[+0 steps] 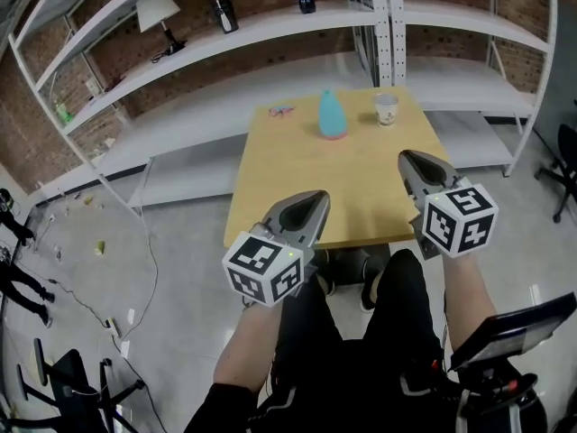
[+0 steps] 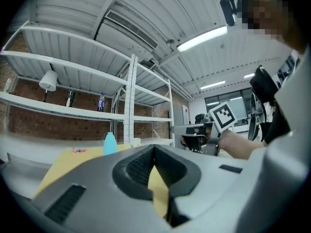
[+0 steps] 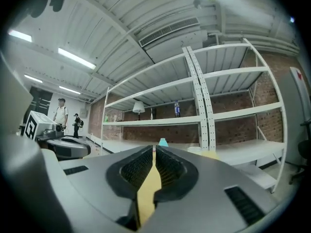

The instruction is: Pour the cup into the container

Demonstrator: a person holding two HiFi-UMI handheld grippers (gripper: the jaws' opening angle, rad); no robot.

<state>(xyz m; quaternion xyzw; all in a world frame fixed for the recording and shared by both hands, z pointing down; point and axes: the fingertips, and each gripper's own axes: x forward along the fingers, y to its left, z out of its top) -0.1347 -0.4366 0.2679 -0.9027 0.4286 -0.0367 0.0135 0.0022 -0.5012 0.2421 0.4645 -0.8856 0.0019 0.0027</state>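
Both tongs are pressed shut with nothing between them: the left tongs [image 1: 312, 200] are held at the near edge of the table [image 1: 361, 197], and the right tongs [image 1: 411, 158] are over the table's near right part, both pointing level towards its far side. The cup [image 1: 386, 109] stands upright near the table's far right corner. The pale blue container [image 1: 332, 115] stands just left of it, apart, with a small pink item [image 1: 281, 111] towards the table's far left corner.
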